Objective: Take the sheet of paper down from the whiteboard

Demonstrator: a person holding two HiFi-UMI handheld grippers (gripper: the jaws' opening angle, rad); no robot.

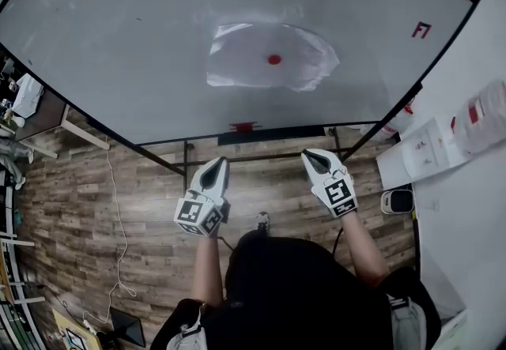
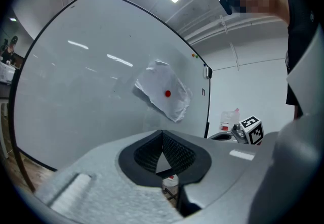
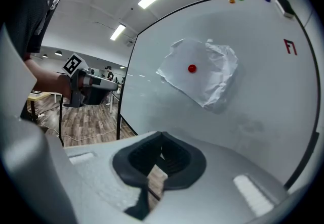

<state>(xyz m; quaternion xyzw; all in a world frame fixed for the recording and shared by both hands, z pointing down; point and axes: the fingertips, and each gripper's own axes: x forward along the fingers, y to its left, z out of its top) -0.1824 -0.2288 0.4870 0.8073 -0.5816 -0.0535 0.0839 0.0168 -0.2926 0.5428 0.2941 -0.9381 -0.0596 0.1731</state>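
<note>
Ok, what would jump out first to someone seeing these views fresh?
The crumpled sheet of paper stands out first, pinned by a red magnet at the middle of the whiteboard. Below the board's lower edge, the left gripper and right gripper are side by side, both shut, empty and clear of the sheet. A red mark sits near the board's upper right corner.

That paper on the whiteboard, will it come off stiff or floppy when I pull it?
Probably floppy and light: the paper is crumpled, its edges lifting off the whiteboard. Only the red magnet seems to pin it, so tugging may tear it.
</note>
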